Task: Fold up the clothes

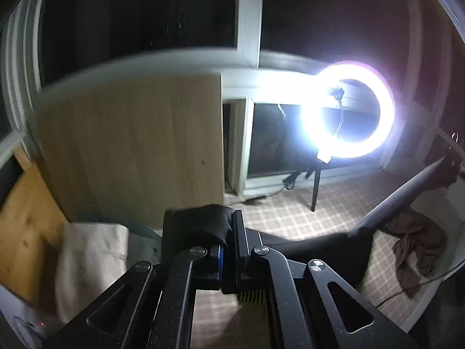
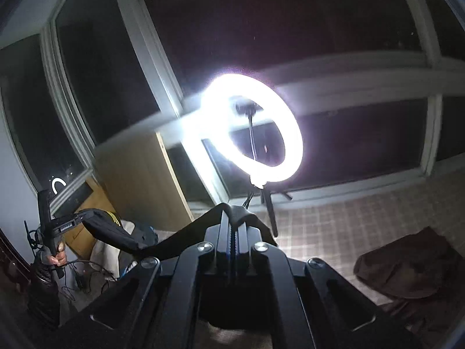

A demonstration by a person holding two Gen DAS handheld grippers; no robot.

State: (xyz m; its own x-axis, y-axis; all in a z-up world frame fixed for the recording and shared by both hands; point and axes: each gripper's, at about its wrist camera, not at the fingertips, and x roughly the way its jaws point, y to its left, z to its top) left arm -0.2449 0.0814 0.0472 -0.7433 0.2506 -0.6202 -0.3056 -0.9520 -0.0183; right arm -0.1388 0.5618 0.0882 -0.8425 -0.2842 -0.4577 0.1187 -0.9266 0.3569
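A black garment (image 1: 334, 247) is stretched in the air between both grippers. My left gripper (image 1: 232, 226) is shut on one bunched end of it, and the cloth runs off to the right. My right gripper (image 2: 232, 218) is shut on the other end (image 2: 241, 212), and the black garment (image 2: 122, 232), with yellow stripes, hangs left toward the left gripper (image 2: 72, 221), held in a hand at the far left. A brown garment (image 1: 415, 241) lies crumpled on the checked bed cover; it also shows in the right wrist view (image 2: 407, 264).
A bright ring light on a tripod (image 1: 345, 110) stands ahead by the dark window (image 2: 250, 128). A wooden cabinet (image 1: 130, 145) stands at the left. A white pillow (image 1: 90, 261) lies at lower left. Cables (image 2: 84, 276) trail at the left.
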